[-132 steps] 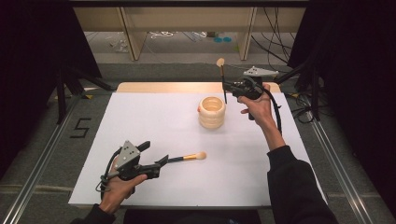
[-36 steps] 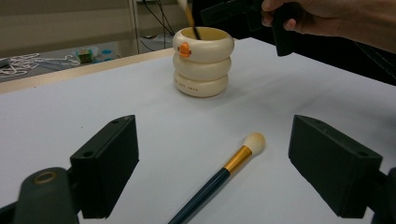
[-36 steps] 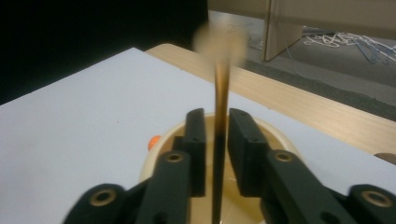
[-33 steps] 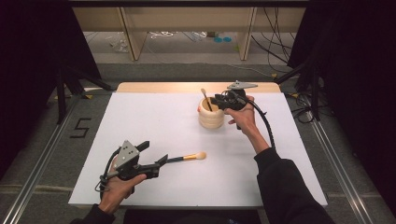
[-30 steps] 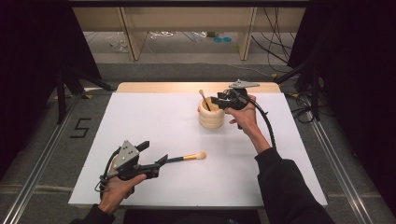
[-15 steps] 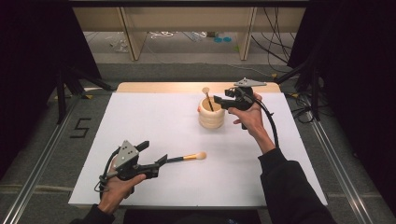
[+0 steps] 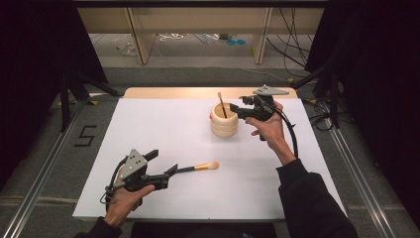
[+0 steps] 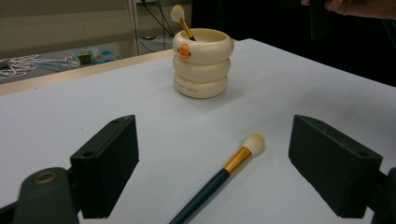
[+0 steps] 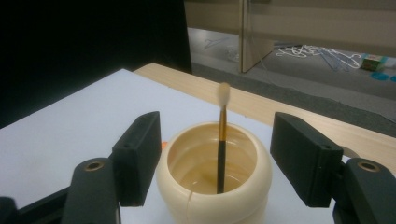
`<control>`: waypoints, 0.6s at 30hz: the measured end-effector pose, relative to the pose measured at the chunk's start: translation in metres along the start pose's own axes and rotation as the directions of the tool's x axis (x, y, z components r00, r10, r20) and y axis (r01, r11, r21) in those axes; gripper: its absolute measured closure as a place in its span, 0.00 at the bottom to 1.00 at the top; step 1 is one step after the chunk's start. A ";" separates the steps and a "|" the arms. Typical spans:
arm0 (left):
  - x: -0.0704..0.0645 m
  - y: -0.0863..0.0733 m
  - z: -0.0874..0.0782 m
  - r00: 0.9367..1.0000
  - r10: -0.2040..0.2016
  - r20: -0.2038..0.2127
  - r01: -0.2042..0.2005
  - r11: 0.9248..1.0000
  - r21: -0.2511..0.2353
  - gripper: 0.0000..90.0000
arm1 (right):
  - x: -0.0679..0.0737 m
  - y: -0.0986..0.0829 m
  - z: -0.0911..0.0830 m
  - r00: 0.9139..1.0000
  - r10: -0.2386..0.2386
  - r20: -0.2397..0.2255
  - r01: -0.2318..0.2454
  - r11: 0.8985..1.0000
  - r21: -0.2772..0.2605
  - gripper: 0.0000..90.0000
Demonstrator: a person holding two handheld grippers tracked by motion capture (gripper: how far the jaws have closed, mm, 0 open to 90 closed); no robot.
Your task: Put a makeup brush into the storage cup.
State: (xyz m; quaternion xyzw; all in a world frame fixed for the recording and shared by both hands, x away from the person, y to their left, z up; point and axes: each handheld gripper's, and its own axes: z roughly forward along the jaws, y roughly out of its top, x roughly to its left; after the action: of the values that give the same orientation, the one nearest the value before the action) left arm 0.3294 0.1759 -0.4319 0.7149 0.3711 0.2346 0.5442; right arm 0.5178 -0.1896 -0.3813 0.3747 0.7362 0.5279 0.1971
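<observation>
A cream ringed cup [image 7: 224,124] stands at the back middle of the white table sheet [image 7: 163,124]. A small dark-handled brush [image 7: 221,105] leans upright inside it, tuft up. My right gripper [image 7: 237,105] hovers just right of the cup's rim; in the right gripper view its jaws stand open on either side of the cup [image 9: 212,191] and the brush [image 9: 221,140], touching neither. At the front left, my left gripper [image 7: 165,163] rests open. A longer brush [image 8: 219,179] with a gold ferrule lies flat on the sheet between its jaws, tuft [image 7: 213,165] pointing right.
A wooden strip [image 7: 163,92] edges the table's far side, with shelving legs and cables on the floor beyond. Metal rails [image 7: 44,173] run along both sides of the table. The right forearm [image 7: 297,188] crosses the front right of the sheet.
The right gripper carried the small brush over the cup, lowered it in, then opened and drew back slightly to the right. The left gripper and the long brush have not moved.
</observation>
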 end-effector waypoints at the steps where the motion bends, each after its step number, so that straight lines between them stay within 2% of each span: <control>1: 0.000 0.000 0.000 1.000 -0.002 0.002 0.002 1.000 0.001 0.18 | 0.000 0.000 -0.001 1.000 0.002 -0.001 -0.002 1.000 -0.010 0.38; 7: 0.000 0.000 0.001 1.000 -0.010 0.004 0.010 1.000 0.004 0.18 | 0.002 -0.002 -0.011 1.000 0.006 0.013 -0.005 1.000 -0.007 0.35; 8: 0.000 0.000 0.001 1.000 -0.012 0.003 0.012 1.000 0.004 0.18 | 0.001 -0.004 -0.012 1.000 -0.002 0.015 0.002 1.000 -0.030 0.35; 11: 0.000 0.000 0.001 1.000 -0.013 -0.002 0.013 1.000 0.003 0.18 | 0.004 -0.007 -0.016 1.000 0.014 0.012 -0.014 1.000 -0.008 0.34; 13: 0.001 0.000 0.000 1.000 -0.004 -0.003 0.004 1.000 0.003 0.18 | 0.004 -0.010 -0.016 1.000 0.001 0.012 -0.001 1.000 -0.019 0.33; 14: 0.000 -0.001 0.001 1.000 -0.021 -0.005 0.021 1.000 0.001 0.18 | 0.006 -0.011 -0.018 1.000 0.010 0.013 -0.011 1.000 0.009 0.33; 15: 0.000 0.000 0.000 1.000 -0.017 -0.006 0.017 1.000 0.001 0.18 | 0.007 -0.012 -0.017 1.000 0.005 0.013 -0.005 1.000 -0.015 0.33; 17: 0.001 0.000 0.000 1.000 -0.005 -0.007 0.005 1.000 0.002 0.18 | 0.010 -0.015 -0.020 1.000 0.016 -0.002 -0.016 1.000 -0.005 0.31; 18: 0.001 0.000 0.000 1.000 -0.005 -0.009 0.005 1.000 0.003 0.18 | 0.011 -0.015 -0.020 1.000 0.006 0.000 -0.006 1.000 -0.005 0.31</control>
State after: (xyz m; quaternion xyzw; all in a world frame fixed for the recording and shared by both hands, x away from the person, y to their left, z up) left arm 0.3299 0.1768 -0.4322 0.7137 0.3756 0.2357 0.5422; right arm 0.4919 -0.1969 -0.3867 0.3764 0.7339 0.5301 0.1966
